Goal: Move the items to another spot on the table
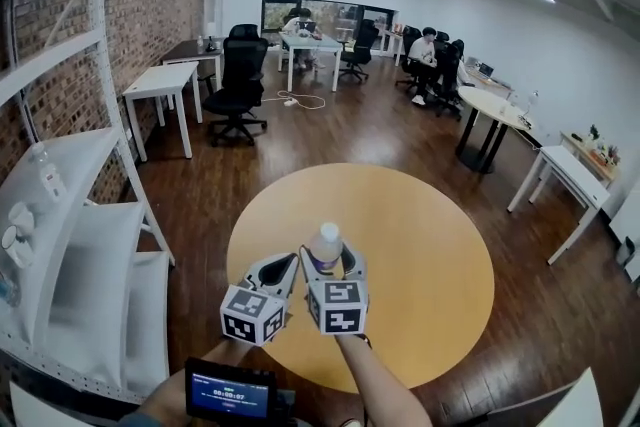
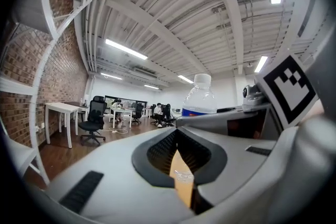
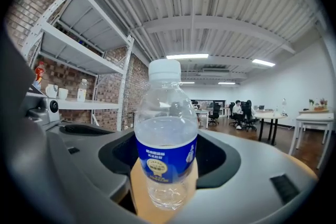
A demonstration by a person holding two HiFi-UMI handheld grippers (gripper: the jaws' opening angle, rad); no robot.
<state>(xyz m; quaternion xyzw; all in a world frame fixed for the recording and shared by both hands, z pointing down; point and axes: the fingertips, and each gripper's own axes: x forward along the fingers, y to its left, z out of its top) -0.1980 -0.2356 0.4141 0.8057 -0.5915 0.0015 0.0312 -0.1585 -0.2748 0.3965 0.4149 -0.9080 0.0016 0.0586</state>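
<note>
A clear water bottle (image 1: 326, 239) with a white cap and a blue label stands upright between the jaws of my right gripper (image 1: 333, 265), which is shut on it over the near part of the round yellow table (image 1: 420, 255). In the right gripper view the bottle (image 3: 166, 134) fills the middle, with both grey jaws at its sides. My left gripper (image 1: 279, 268) is close beside it on the left, shut with nothing in it. The left gripper view shows its dark pads (image 2: 157, 152) meeting, a thin strip of table below them, and the bottle (image 2: 199, 99) behind to the right.
White shelving (image 1: 70, 215) stands close at the left. A small device with a lit screen (image 1: 230, 390) is at the bottom edge. Desks, black office chairs (image 1: 238, 90) and seated people are far back; white tables (image 1: 570, 180) stand at the right.
</note>
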